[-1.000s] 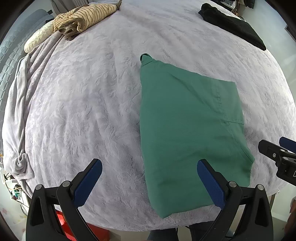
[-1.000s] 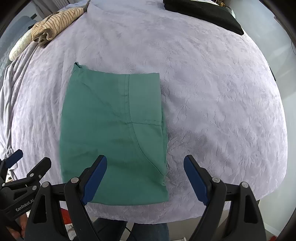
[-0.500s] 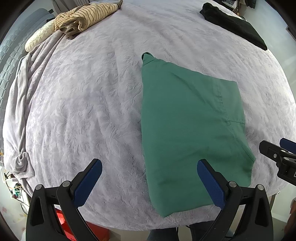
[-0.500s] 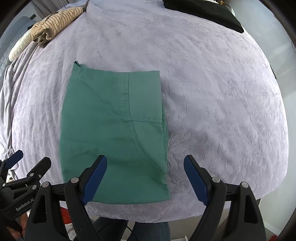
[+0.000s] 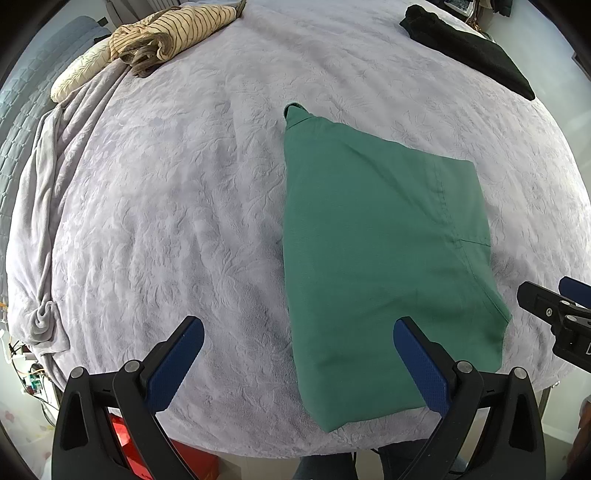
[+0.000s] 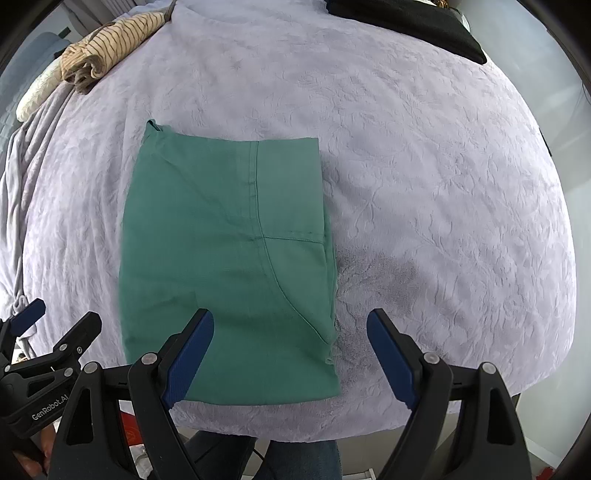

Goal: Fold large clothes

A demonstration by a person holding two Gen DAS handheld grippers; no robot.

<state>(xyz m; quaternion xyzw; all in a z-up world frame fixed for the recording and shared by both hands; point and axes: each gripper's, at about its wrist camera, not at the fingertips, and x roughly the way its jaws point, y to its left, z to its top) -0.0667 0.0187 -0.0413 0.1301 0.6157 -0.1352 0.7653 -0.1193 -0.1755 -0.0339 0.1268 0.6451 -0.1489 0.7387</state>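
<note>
A green garment lies folded into a flat rectangle on the lilac bedspread; it also shows in the right wrist view. My left gripper is open and empty, held above the garment's near left edge. My right gripper is open and empty above the garment's near right corner. The right gripper's tips show at the right edge of the left wrist view. The left gripper's tips show at the left edge of the right wrist view.
A striped beige garment lies bunched at the far left of the bed, next to a cream pillow. A black folded garment lies at the far right. A grey blanket hangs along the left edge. A red box stands below the near edge.
Both grippers have drifted slightly; the garment sits a touch lower in both views. Nothing was taken hold of or let go.
</note>
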